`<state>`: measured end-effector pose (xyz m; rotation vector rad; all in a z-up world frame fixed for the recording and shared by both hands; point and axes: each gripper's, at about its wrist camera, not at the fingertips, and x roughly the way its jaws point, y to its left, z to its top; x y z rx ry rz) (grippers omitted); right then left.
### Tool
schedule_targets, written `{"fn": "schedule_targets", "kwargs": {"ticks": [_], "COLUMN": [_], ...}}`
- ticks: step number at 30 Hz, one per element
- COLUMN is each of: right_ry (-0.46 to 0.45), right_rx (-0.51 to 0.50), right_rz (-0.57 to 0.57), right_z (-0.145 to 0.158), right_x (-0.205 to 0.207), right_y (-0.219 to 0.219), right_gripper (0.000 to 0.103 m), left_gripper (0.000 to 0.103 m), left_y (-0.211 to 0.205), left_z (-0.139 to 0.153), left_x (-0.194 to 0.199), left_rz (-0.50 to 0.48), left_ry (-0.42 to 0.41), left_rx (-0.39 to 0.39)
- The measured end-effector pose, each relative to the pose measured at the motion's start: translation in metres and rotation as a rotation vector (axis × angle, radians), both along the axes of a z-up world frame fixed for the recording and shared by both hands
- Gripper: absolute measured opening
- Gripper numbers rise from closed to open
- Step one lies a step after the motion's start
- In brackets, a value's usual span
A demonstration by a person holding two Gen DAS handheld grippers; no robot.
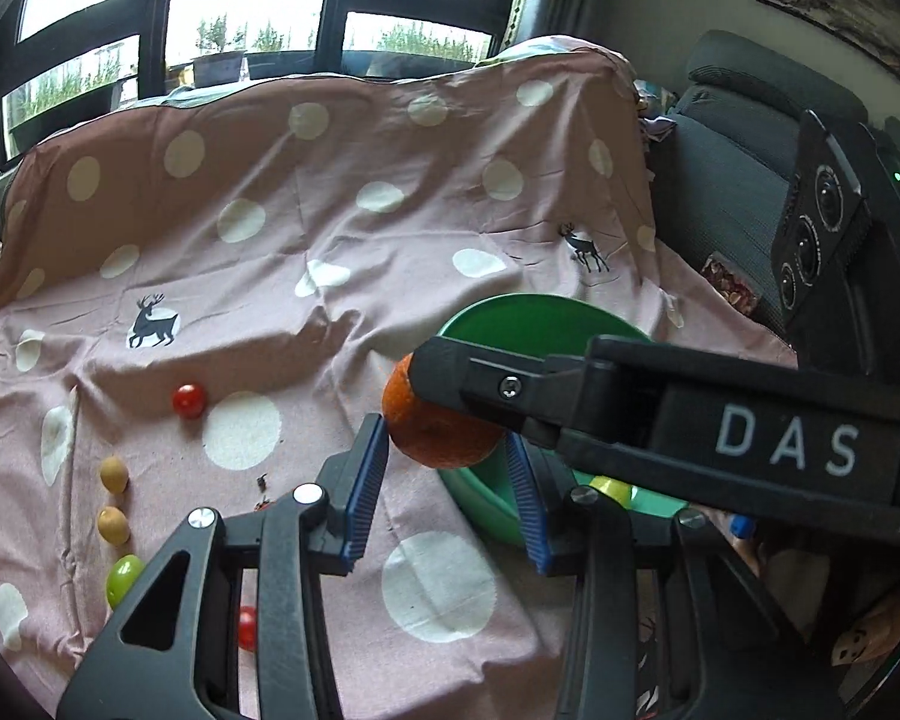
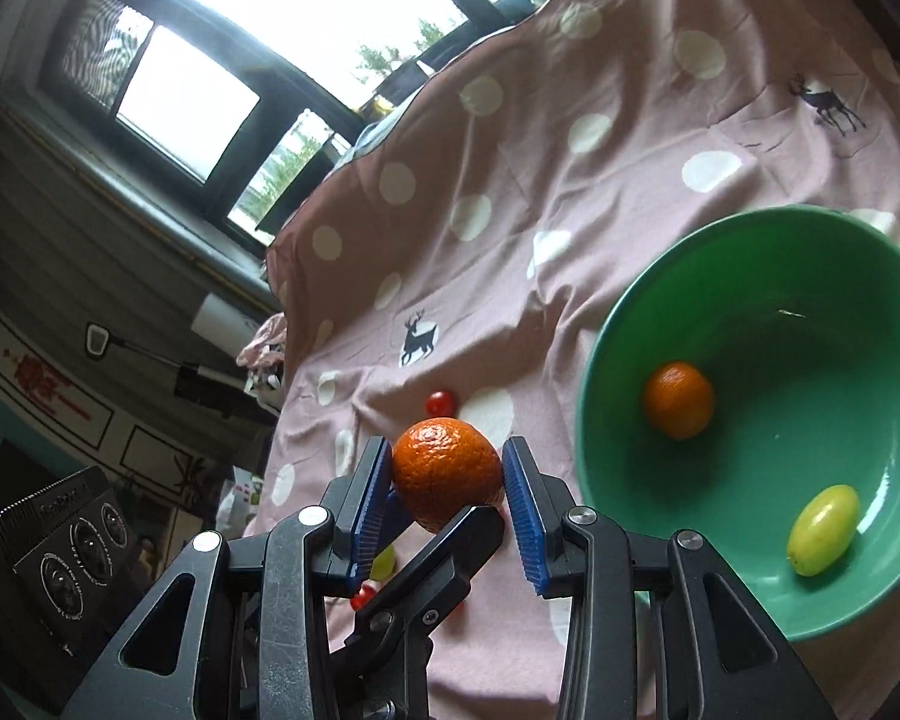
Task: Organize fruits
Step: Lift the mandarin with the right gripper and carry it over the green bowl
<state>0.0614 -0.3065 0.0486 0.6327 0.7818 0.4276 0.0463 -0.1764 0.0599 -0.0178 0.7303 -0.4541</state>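
An orange (image 1: 432,432) hangs above the pink cloth, just left of the green bowl (image 1: 540,324). My left gripper (image 1: 444,438) is shut on it, blue pads pressing its sides. A finger (image 1: 570,396) of the right gripper lies across the top of the fruit. In the right wrist view my right gripper (image 2: 447,462) is also shut on this orange (image 2: 444,474), and a left finger (image 2: 444,552) crosses underneath. The bowl (image 2: 630,312) holds a second orange (image 2: 678,399) and a yellow-green oval fruit (image 2: 822,531).
Loose on the spotted cloth (image 1: 330,228) lie a red tomato (image 1: 188,401), two tan fruits (image 1: 114,474), a green grape (image 1: 123,579) and another red tomato (image 1: 247,627). A dark seat (image 1: 738,180) stands right of the table, windows behind.
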Motion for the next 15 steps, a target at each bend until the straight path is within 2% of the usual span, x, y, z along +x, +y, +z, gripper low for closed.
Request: {"fn": "schedule_targets", "kwargs": {"ticks": [3,7,15], "right_ry": [-0.005,-0.024,0.023], "right_rx": [0.018,-0.005,-0.004], "right_rz": [-0.060,-0.122,-0.190], "right_z": [0.000,0.002,-0.012], "right_x": [-0.004,-0.010,-0.012], "right_y": [-0.023,-0.047,-0.086], "right_gripper": [0.040,0.040,0.040], "left_gripper": [0.040,0.040,0.040], "left_y": [-0.022,-0.047,-0.085], "left_z": [0.002,0.001,-0.015], "left_x": [0.005,0.010,0.018], "left_rz": [-0.047,-0.105,-0.174], "left_ry": [-0.005,0.001,0.059], "left_rx": [-0.003,-0.013,-0.043]}}
